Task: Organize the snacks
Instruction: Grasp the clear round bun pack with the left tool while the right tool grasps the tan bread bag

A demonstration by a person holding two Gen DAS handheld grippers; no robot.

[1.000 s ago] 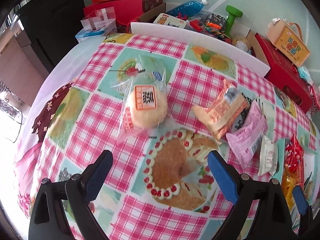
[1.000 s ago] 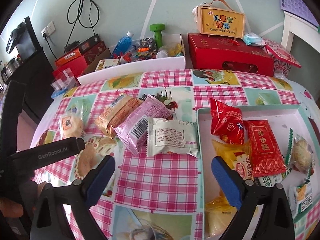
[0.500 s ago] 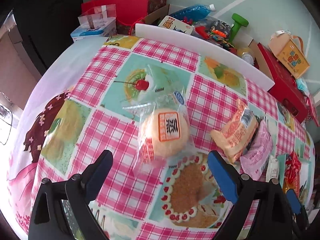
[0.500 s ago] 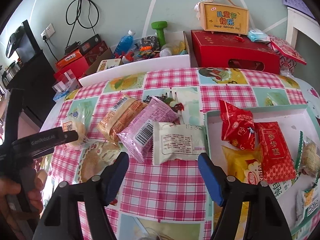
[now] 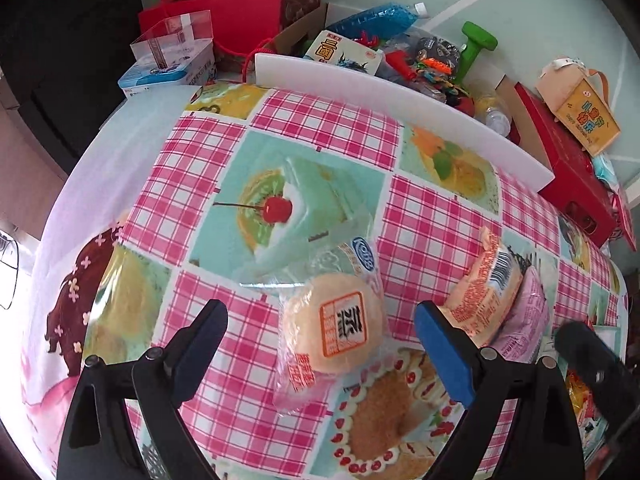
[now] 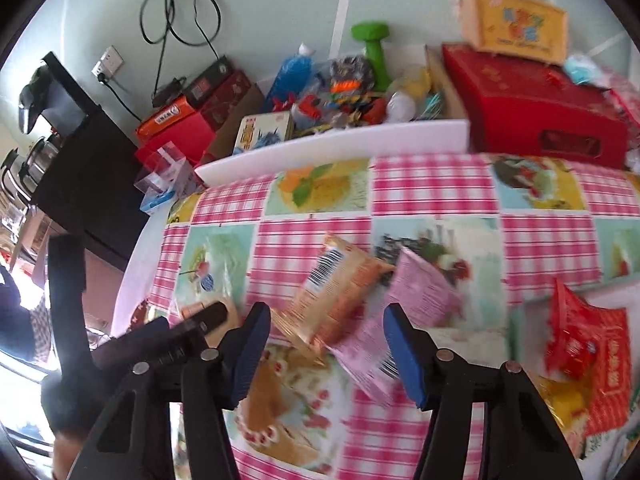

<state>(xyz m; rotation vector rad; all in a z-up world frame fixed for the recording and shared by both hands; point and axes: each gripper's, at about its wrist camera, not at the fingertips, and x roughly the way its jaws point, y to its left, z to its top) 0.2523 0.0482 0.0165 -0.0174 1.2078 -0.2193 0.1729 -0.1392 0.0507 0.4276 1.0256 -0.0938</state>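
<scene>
The left tool (image 5: 320, 336) stood wide open, pointing steeply down at the table (image 5: 320, 128), its jaws set either side of the wrapped bun (image 5: 340, 324); the pads were clear of the wrapper, so nothing was gripped, and that spread looked chosen to take the round bun across its width. The bun lay flat on the checked cloth, label up, with loose clear wrapper trailing toward 12 and 7 o'clock. At 3 o'clock from it, just beside, the orange packet (image 5: 488, 292) leaned on the pink packet (image 5: 528, 320), the two overlapping in a small heap. The right tool (image 6: 326, 340) was closing, its jaws framing the near ends of that orange packet (image 6: 340, 292) and pink packet (image 6: 404, 320); the view was blurred, and no pad could be seen pressing on either, so I read it as not yet gripping. At 3 o'clock in the right wrist view the tray (image 6: 528, 308) already held red packets (image 6: 580, 348) and a yellow one, which suggests the loose snacks were bound there.
</scene>
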